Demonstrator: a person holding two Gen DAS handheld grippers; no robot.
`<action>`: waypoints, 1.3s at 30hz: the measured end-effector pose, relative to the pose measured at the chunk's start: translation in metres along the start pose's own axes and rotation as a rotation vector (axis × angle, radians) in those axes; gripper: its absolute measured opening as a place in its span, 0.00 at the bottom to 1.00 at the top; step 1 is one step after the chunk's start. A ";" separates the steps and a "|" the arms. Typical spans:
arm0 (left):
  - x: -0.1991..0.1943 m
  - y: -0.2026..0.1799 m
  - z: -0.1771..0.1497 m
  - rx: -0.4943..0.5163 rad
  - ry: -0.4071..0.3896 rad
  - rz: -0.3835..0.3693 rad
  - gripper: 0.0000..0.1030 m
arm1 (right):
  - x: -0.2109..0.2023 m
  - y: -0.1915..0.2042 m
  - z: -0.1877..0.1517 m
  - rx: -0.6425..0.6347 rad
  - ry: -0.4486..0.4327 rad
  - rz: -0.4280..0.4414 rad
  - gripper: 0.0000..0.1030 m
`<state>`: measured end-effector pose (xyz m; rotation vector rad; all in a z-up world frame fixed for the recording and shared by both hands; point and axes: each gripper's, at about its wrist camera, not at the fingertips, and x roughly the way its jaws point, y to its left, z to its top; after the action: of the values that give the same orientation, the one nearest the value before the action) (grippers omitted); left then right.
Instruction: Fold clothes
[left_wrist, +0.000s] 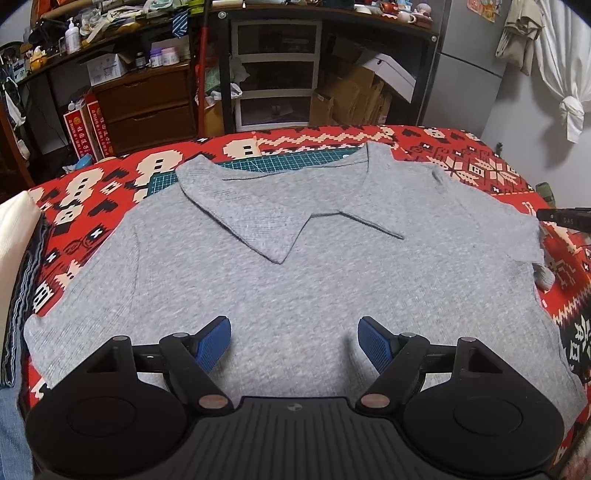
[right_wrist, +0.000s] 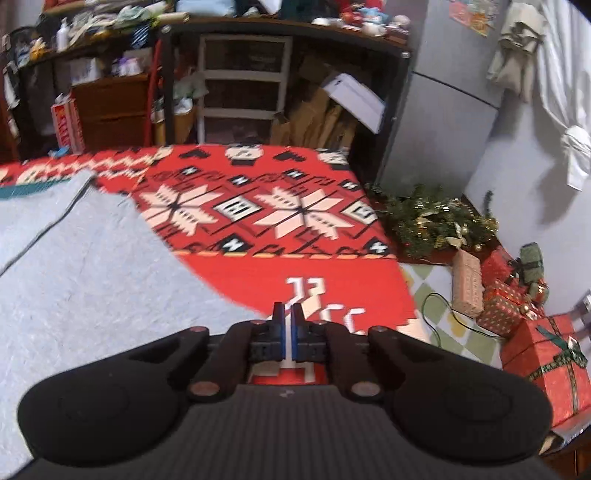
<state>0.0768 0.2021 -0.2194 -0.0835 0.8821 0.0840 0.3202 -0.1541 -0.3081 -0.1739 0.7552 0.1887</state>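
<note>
Left gripper (left_wrist: 294, 341) jaws apart over the grey shirt (left_wrist: 295, 266) lying flat on the red cloth (left_wrist: 480, 166); right gripper (right_wrist: 287, 314) jaws together, empty, beside the shirt.

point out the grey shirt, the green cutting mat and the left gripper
grey shirt (left_wrist: 295, 280): left wrist view, middle of the chest below the collar.
green cutting mat (left_wrist: 291, 160): left wrist view, strip showing past the shirt's neckline.
left gripper (left_wrist: 294, 341): left wrist view, midway between its blue fingertips, which stand wide apart.
</note>
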 end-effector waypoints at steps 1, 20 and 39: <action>-0.002 0.001 -0.001 0.005 -0.004 0.001 0.73 | -0.002 -0.003 0.000 0.017 -0.002 0.007 0.04; -0.051 0.032 -0.054 0.033 -0.008 -0.048 0.34 | -0.144 0.061 -0.050 -0.012 0.035 0.326 0.07; -0.108 0.083 -0.138 -0.175 0.096 -0.050 0.30 | -0.200 0.072 -0.128 0.022 0.114 0.322 0.09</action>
<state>-0.1059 0.2656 -0.2265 -0.2749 0.9670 0.1110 0.0761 -0.1340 -0.2672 -0.0405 0.8963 0.4793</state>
